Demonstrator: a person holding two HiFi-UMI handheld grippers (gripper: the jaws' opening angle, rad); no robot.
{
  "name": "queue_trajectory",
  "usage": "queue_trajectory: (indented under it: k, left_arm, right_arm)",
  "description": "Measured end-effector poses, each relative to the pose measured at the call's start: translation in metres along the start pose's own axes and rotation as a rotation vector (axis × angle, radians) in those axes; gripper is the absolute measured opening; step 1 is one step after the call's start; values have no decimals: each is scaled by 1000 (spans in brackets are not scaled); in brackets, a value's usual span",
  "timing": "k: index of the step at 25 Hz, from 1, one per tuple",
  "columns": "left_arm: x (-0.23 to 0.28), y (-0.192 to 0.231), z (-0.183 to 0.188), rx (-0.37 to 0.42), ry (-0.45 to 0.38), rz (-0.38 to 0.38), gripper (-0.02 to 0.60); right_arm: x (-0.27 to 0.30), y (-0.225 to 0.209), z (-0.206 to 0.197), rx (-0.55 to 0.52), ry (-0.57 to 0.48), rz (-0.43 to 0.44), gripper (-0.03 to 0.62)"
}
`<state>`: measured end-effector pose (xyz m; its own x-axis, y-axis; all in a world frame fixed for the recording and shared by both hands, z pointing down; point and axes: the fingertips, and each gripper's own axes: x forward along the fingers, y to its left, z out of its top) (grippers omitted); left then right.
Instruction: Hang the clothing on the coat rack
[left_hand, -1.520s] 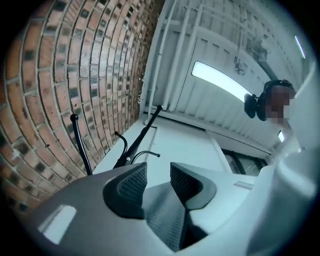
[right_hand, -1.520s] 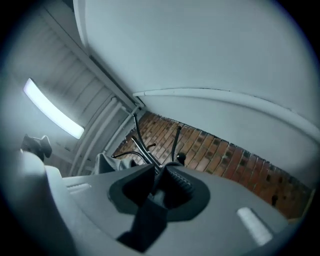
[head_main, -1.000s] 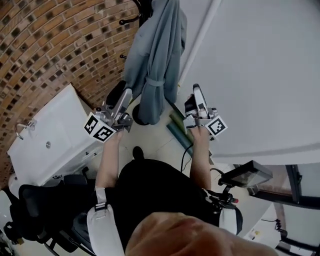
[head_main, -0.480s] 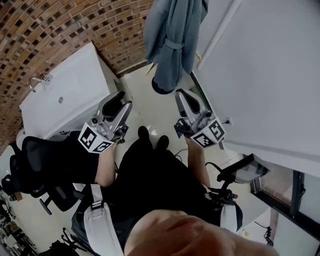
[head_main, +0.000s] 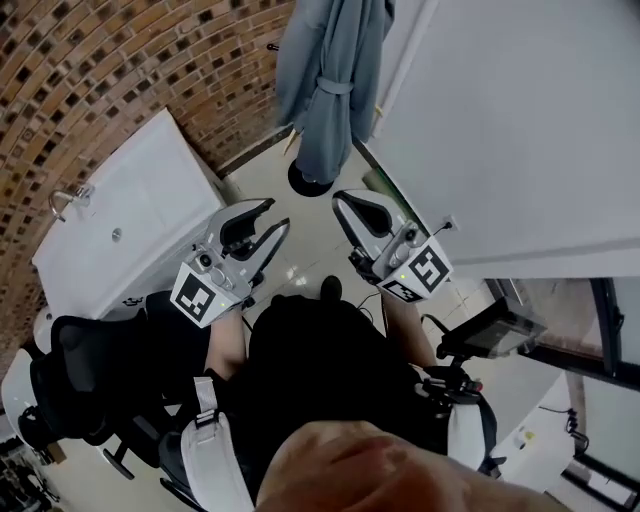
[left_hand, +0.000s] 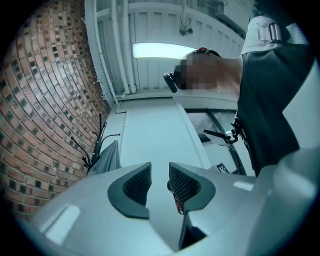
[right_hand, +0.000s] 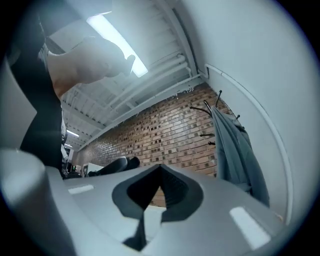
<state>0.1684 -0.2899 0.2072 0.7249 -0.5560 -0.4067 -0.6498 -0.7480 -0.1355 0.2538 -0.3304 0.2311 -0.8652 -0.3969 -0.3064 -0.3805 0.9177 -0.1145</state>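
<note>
2 grippers, and neither one had anything in it. From the head view, the clothing (head_main: 325, 80) was already on the coat rack (head_main: 312, 182) at the top of the frame. It was a grey-blue robe-type thing with a belt tied round its middle. It covered the pole, so only the round dark base on the floor (head_main: 300, 262) showed under the hem.

The left gripper (head_main: 278, 215) and right gripper (head_main: 342, 203) were both held out over the floor, near the rack but well clear of the fabric. That view didn't show the jaws very well, but the gripper views did. The left gripper view had its jaws a little apart and easing together, with nothing between them. The right gripper view had its jaws clenched tight on nothing.

Both gripper views also caught the rack's black hooks sticking out above the fabric, which the head view mostly missed. They showed a ceiling light (left_hand: 160, 50) too.

Around all that was a curved-looking brick wall (head_main: 120, 70) on the left and a white cabinet (head_main: 140, 225) with a tap (head_main: 62, 200) at its far end. A plain white wall (head_main: 520, 130) was on the right, and a black office chair (head_main: 85, 385) was low on the left. A small screen (head_main: 492, 335) sat on an arm at the right. The person's own black top blocked most of the lower floor.
</note>
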Motion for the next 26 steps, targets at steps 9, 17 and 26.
queue_trajectory:
  k: [9,17,26]
  left_arm:
    - [-42,13,15,-99,-68,-106,103]
    - [-76,8,25,-83,-47,-74,97]
    - [-59,-13,28,-77,-49,-47,43]
  right_arm:
    - [-1,66,-14,-27,42,-164,2]
    - [24,87,-17,-64,42,-96,2]
    - [9,88,4,-116,41,-29,2]
